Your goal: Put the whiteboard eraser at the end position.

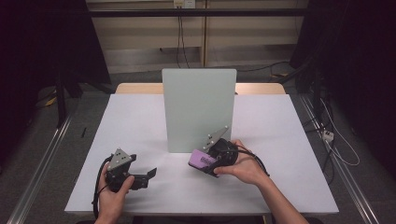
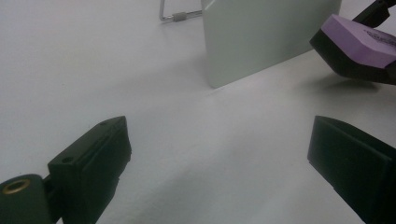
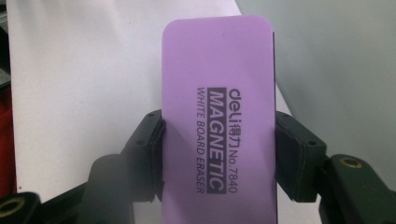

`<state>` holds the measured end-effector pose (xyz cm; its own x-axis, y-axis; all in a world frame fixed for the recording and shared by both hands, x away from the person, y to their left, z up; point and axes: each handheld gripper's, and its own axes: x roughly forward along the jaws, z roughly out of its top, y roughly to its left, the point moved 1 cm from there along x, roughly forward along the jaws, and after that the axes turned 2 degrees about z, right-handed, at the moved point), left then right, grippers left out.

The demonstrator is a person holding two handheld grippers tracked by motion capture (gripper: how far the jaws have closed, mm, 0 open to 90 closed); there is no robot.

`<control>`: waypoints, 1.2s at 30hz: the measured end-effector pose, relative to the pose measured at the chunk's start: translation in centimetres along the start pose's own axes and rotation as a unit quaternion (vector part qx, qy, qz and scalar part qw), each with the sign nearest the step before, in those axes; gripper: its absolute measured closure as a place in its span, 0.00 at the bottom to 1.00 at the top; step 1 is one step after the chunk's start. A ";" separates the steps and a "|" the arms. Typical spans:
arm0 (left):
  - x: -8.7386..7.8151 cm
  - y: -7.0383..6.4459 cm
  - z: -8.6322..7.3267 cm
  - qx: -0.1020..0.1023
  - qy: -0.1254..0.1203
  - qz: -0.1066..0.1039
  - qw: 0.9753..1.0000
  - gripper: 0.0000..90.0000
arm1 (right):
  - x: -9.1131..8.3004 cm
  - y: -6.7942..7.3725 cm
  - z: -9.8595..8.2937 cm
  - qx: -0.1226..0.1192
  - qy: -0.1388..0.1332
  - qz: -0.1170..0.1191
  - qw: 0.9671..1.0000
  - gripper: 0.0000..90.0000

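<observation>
Right hand-held gripper (image 3: 219, 140) pinches the purple eraser (image 3: 218, 116) across its long sides, carrying it just off the counter (image 1: 140, 121), right in front of the upright board (image 1: 198, 107). The eraser looks light and stiff with smooth plastic flanks, so a mid-body squeeze suits it. Left hand-held gripper (image 2: 219, 158) rests low over the counter, jaws spread wide, holding nothing.
</observation>
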<state>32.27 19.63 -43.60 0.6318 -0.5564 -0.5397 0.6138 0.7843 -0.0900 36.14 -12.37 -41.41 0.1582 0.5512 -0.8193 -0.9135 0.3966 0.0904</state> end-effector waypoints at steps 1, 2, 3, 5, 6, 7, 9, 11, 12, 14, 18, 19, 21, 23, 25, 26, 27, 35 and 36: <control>0.0 0.0 0.0 0.000 0.001 0.000 1.000 0.06 | 0.1 0.1 0.0 0.001 0.003 0.000 1.000 0.46; 0.0 0.0 0.0 0.000 0.000 0.000 1.000 0.06 | 0.2 0.1 0.0 0.001 0.004 0.002 1.000 0.46; 0.0 0.0 0.0 -0.001 -0.001 -0.001 1.000 0.06 | 0.2 0.2 0.0 0.000 0.005 0.004 1.000 0.46; 0.0 0.0 0.0 0.000 0.001 0.000 1.000 0.07 | 0.4 0.3 0.1 -0.002 0.007 0.005 1.000 0.46; 0.0 0.0 0.0 0.000 0.001 0.000 1.000 0.06 | 0.5 0.3 0.1 -0.002 0.008 0.006 1.000 0.46; 0.0 0.1 0.0 0.005 0.004 0.000 1.000 0.06 | 0.6 0.3 0.2 -0.002 0.007 0.006 1.000 0.46; 0.0 0.1 0.1 0.004 0.004 0.002 1.000 0.06 | 0.8 0.4 0.2 -0.003 0.010 0.010 1.000 0.46; 0.0 0.1 0.1 0.005 0.003 0.003 1.000 0.06 | 1.0 0.4 0.2 -0.005 0.013 0.013 1.000 0.46; 0.0 0.1 0.1 0.004 0.002 0.002 1.000 0.06 | 1.1 0.5 0.2 -0.004 0.015 0.012 1.000 0.46; 0.0 0.0 0.0 -0.002 -0.001 0.003 1.000 0.06 | 1.2 0.5 0.3 -0.004 0.016 0.014 1.000 0.46; 0.0 0.1 0.0 -0.003 -0.001 0.003 1.000 0.06 | 1.2 0.5 0.3 -0.004 0.017 0.016 1.000 0.46; 0.0 0.1 0.0 -0.003 0.000 0.003 1.000 0.06 | 1.3 0.5 0.3 -0.004 0.018 0.017 1.000 0.46; 0.0 0.0 0.0 -0.003 -0.001 0.003 1.000 0.06 | 1.4 0.6 0.3 -0.003 0.019 0.017 1.000 0.46; 0.0 0.0 0.0 -0.002 -0.001 0.002 1.000 0.06 | 1.5 0.6 0.3 -0.008 0.020 0.019 1.000 0.46; 0.0 0.1 0.0 -0.002 0.000 0.003 1.000 0.06 | 1.6 0.7 0.4 -0.003 0.023 0.022 0.999 0.46; 0.0 0.1 0.0 -0.001 -0.001 0.003 1.000 0.06 | 1.6 0.7 0.4 -0.004 0.024 0.023 0.999 0.46; 0.0 0.1 0.0 -0.002 -0.002 0.003 1.000 0.06 | 1.7 0.6 0.4 -0.005 0.026 0.021 0.999 0.46; 0.0 0.1 0.0 -0.001 -0.001 0.001 1.000 0.06 | 2.1 0.8 0.4 -0.003 0.034 0.024 0.999 0.46; 0.0 0.0 0.0 -0.002 0.000 0.001 1.000 0.06 | 2.2 0.8 0.4 -0.005 0.033 0.023 0.999 0.46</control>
<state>32.29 19.67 -43.60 0.6329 -0.5550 -0.5397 0.6108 0.7864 -0.0924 35.94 -10.60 -42.89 0.0905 0.5189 -0.8501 -0.9233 0.3636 0.1236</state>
